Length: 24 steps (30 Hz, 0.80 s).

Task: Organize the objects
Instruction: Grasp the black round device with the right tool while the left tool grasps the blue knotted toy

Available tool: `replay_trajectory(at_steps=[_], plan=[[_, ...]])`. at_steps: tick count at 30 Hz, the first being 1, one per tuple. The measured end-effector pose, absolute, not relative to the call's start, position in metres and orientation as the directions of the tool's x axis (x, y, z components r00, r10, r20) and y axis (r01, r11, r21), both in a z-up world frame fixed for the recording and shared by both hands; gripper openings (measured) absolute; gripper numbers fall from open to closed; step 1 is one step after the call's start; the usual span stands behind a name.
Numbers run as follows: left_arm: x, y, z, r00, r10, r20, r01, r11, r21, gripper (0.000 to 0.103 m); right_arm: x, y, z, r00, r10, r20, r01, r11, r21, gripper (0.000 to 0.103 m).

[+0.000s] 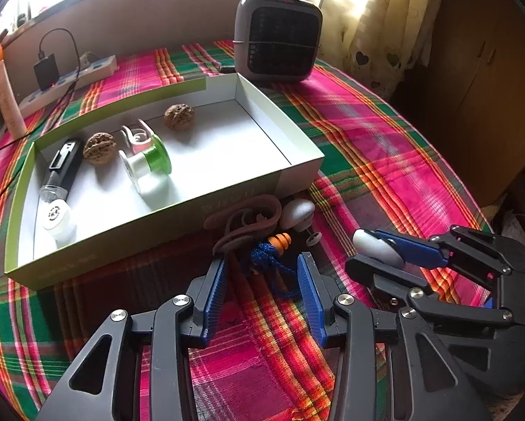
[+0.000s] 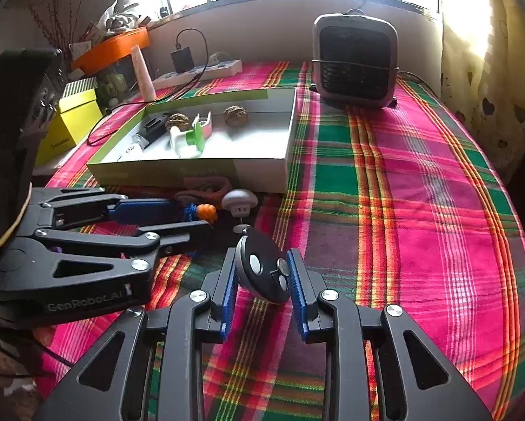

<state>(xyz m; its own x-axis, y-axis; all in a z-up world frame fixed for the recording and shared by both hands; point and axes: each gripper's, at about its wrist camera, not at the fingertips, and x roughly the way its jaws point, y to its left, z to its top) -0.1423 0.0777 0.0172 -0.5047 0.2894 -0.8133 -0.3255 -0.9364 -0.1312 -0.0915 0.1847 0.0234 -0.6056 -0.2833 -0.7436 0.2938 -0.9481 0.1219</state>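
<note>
Here, right gripper (image 2: 261, 273) clamped on key fob (image 2: 262, 268), left gripper (image 1: 262, 273) fingers apart around blue cord (image 1: 267, 258)

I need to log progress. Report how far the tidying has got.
Done: two walnuts, thread spools, a black tube and a white cap lie in the box. In hand: the right gripper is shut on a remote fob. Left: orange earplug, mushroom toy and strap on the cloth; the left gripper is open.

Domestic room, likely a living area. Evidence: plaid tablecloth (image 2: 420, 193), small heater (image 2: 355, 59) beneath a window, heart-patterned curtain (image 1: 385, 35) (sunlit), power strip (image 2: 199, 72), wooden cabinet (image 1: 480, 80), cluttered side shelf, contents indistinct.
</note>
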Motion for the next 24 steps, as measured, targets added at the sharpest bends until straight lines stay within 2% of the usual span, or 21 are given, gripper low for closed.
replay_trajectory(at_steps=[13,17,24], plan=[[-0.1431,0.0853,0.016,-0.528,0.268,-0.806,-0.316,-0.943,-0.106,0.039,-0.0894,0.1902,0.0232,-0.605,-0.29,-0.742,0.288,-0.948,0.136,0.028],[-0.1428,0.0849,0.0158,-0.538,0.246,-0.806,-0.302,-0.949,-0.088,0.03,-0.0887,0.1903,0.0232,-0.604,-0.29,-0.742,0.29,-0.948,0.135,0.028],[-0.143,0.0822,0.0159,-0.542,0.238,-0.806,-0.291,-0.953,-0.086,0.022,-0.0885,0.1888,0.023,-0.603,-0.29,-0.743,0.292,-0.947,0.133,0.028]])
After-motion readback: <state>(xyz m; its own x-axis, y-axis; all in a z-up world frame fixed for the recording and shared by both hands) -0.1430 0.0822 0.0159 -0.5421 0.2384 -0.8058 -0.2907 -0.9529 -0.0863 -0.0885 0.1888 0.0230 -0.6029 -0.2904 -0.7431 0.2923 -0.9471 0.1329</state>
